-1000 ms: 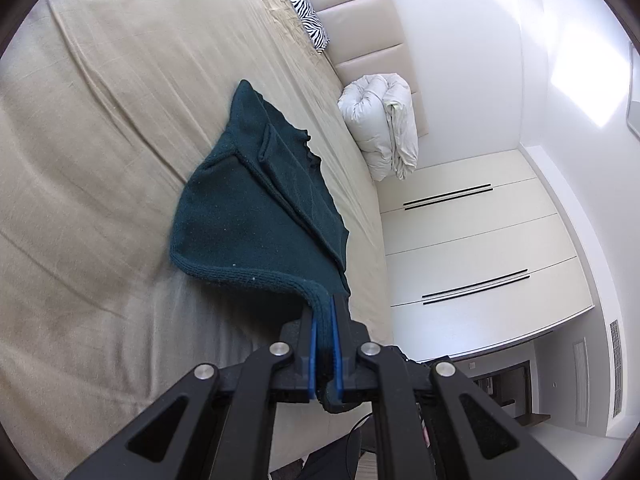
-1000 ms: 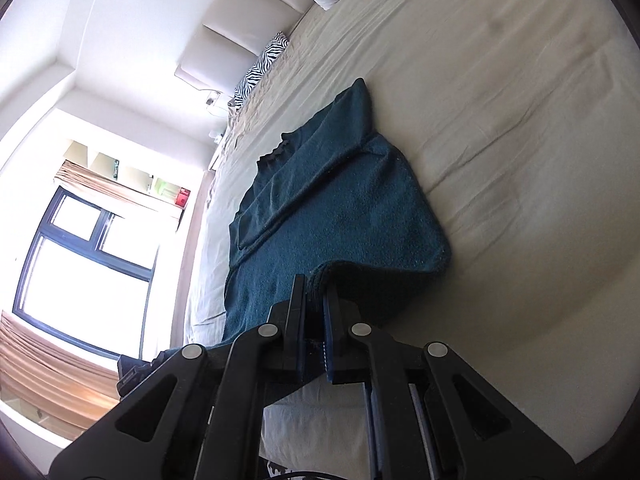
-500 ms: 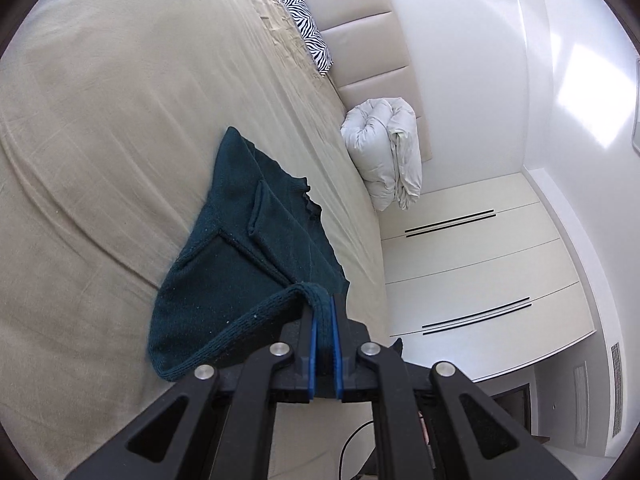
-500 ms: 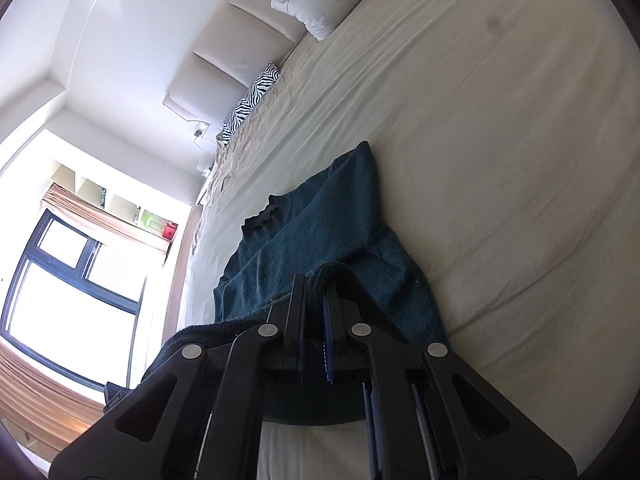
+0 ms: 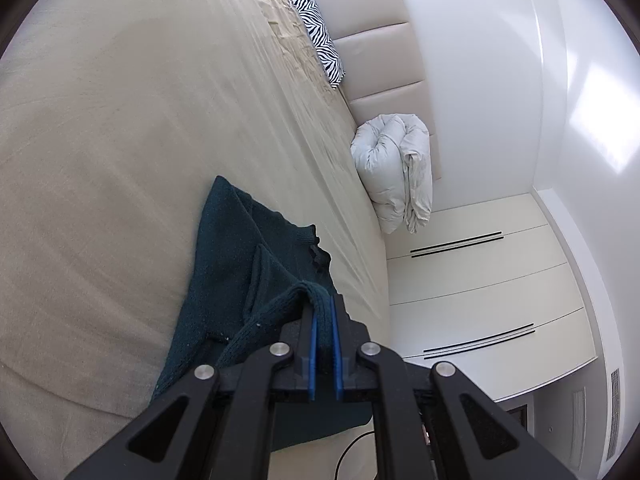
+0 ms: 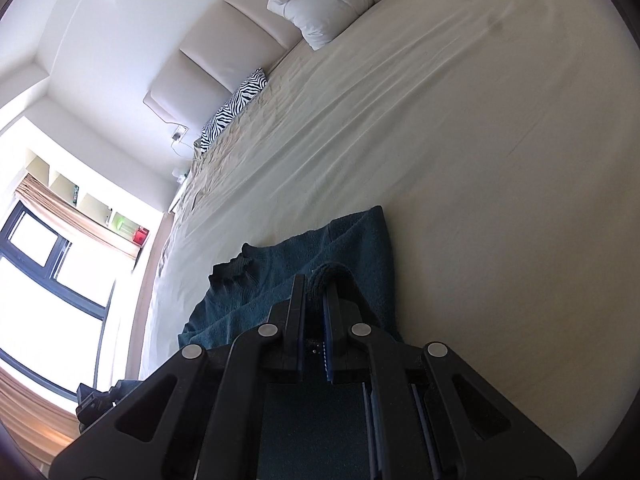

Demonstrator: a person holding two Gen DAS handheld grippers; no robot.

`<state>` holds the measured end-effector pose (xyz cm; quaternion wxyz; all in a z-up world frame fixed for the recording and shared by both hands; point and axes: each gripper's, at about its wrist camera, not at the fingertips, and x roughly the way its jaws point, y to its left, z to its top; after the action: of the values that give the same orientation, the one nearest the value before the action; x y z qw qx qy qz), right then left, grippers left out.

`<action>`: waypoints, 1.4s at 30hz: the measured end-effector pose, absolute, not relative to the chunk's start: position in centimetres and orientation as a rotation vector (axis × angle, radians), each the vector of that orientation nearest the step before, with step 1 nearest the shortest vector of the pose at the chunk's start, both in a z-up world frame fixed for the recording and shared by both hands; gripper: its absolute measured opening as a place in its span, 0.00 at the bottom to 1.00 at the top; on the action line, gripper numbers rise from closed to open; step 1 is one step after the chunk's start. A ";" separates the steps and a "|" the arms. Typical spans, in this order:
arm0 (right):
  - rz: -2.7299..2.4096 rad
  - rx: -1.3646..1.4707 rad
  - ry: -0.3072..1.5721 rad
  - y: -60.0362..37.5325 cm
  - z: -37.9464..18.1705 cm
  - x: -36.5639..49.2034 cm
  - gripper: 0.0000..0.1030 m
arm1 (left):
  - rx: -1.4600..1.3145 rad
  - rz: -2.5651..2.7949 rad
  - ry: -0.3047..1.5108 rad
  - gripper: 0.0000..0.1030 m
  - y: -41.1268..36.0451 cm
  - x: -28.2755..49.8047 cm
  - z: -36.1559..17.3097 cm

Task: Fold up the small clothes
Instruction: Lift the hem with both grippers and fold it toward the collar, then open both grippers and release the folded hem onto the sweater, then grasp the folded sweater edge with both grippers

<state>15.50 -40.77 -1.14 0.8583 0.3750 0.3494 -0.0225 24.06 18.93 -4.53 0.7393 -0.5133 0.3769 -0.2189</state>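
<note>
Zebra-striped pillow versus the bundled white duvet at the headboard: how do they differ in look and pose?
The zebra-striped pillow is black-and-white patterned; the bundled white duvet is plain. The pillow looks slim and flat against the cream padded headboard, while the duvet is a bulky, rolled heap with deep folds. The duvet appears much larger. Both sit at the head of the beige bed sheet, apart from each other and from the dark green knit sweater.

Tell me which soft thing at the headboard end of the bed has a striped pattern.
The zebra pillow, striped black and white, against the padded headboard. The other, a folded duvet, is plain white and lies nearer the wardrobe.
</note>
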 end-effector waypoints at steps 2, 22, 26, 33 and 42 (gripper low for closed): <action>-0.057 0.785 0.739 -40.8 -1.6 17.5 0.06 | -1.125 -0.468 0.825 0.08 19.0 25.4 -4.7; -0.146 0.906 0.823 -42.9 -10.6 27.3 0.12 | -1.120 -0.330 0.894 0.53 19.5 32.9 -11.6; -0.171 0.873 0.788 -42.6 -9.9 25.8 0.35 | -1.069 -0.319 0.868 0.63 19.9 31.3 -10.2; -0.209 0.843 0.750 -43.8 -8.0 21.6 0.65 | -0.915 -0.324 0.868 0.63 18.4 26.0 -9.1; -0.187 0.534 0.901 -39.1 -8.4 16.5 0.49 | -0.801 -0.332 0.902 0.54 15.6 21.1 -10.3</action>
<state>16.51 -39.06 -8.38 0.8618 0.2545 0.4296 -0.0889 21.14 15.62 -10.28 0.8105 -0.3751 0.4223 -0.1552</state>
